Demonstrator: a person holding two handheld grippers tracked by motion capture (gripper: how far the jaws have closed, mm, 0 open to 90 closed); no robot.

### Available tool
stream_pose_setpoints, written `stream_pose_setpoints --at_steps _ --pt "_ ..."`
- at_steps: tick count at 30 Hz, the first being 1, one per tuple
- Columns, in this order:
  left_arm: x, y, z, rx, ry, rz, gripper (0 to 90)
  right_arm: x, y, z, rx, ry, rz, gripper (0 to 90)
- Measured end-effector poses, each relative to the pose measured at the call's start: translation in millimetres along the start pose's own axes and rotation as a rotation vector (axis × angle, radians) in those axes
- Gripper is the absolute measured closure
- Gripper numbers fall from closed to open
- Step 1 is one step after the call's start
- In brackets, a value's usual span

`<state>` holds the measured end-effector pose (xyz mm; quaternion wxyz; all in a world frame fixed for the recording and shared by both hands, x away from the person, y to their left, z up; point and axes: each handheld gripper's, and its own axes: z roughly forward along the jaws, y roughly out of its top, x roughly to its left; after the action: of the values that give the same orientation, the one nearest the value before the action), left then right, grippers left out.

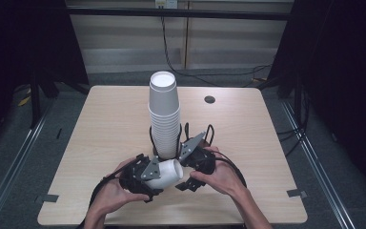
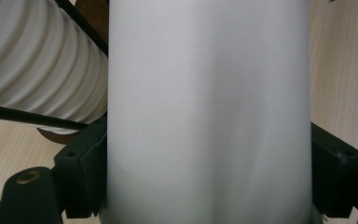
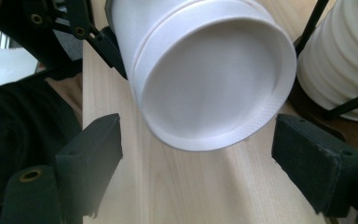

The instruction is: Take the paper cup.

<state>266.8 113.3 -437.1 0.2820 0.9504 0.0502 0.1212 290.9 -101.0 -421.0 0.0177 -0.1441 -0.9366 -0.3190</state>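
A single white foam cup lies on its side near the table's front edge, with my left gripper shut on its wall. In the left gripper view the cup stands between both black pads, which press on it. Its closed base faces my right gripper, whose jaws stand wide on either side of the base without touching it. That right gripper is open, just right of the cup. Behind both stands a tall stack of white cups in a black wire holder.
The light wooden table has a black round grommet at the back right. The cup stack is close beside the held cup, and its ribbed rims are near the right jaw. Dark floor and cables surround the table.
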Motion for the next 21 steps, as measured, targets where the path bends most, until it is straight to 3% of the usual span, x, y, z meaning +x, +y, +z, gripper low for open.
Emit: stream_pose_setpoints --at_steps 8,21 --pt "-3.5 4.1 5.7 -0.004 -0.014 0.011 15.6 -1.0 2.1 7.3 0.062 0.037 0.007 14.8" --pt "-8.4 6.0 12.3 0.015 -0.026 0.034 15.6 -2.5 10.9 17.8 0.078 0.094 -0.010 18.3"
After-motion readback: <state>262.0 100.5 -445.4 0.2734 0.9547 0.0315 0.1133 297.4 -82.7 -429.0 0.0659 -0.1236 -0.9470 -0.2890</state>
